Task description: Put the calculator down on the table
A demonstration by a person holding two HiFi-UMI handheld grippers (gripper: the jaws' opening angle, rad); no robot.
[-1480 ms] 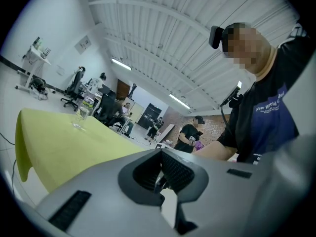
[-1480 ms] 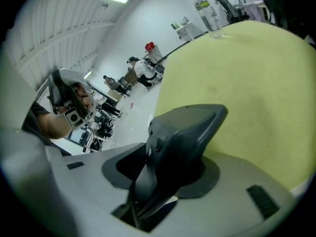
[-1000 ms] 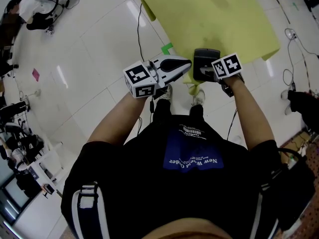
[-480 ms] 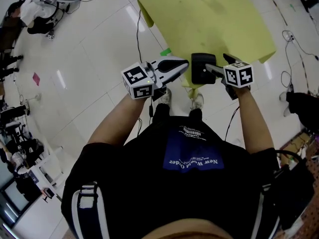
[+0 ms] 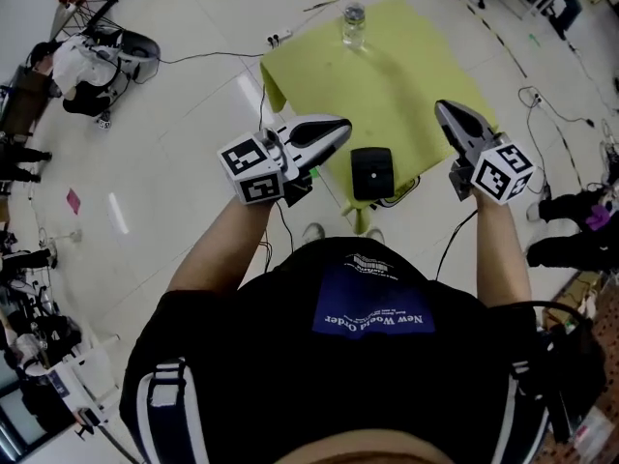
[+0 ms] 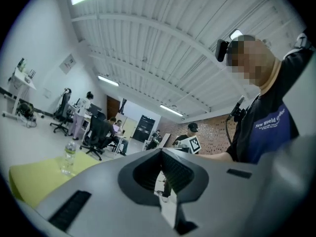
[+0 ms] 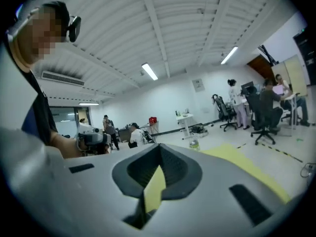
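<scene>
Two grippers, both empty. The jaws of my left gripper (image 5: 338,127) are together. The jaws of my right gripper (image 5: 445,111) have just closed with nothing between them. The calculator (image 5: 372,172) lies flat on the yellow desk (image 5: 406,75) by its near corner. In the head view it sits between the grippers, touching neither. A water bottle (image 5: 354,25) stands upright at the far edge.

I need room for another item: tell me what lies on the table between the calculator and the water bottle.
Nothing: the head view shows bare yellow table between the calculator and the water bottle.
</scene>
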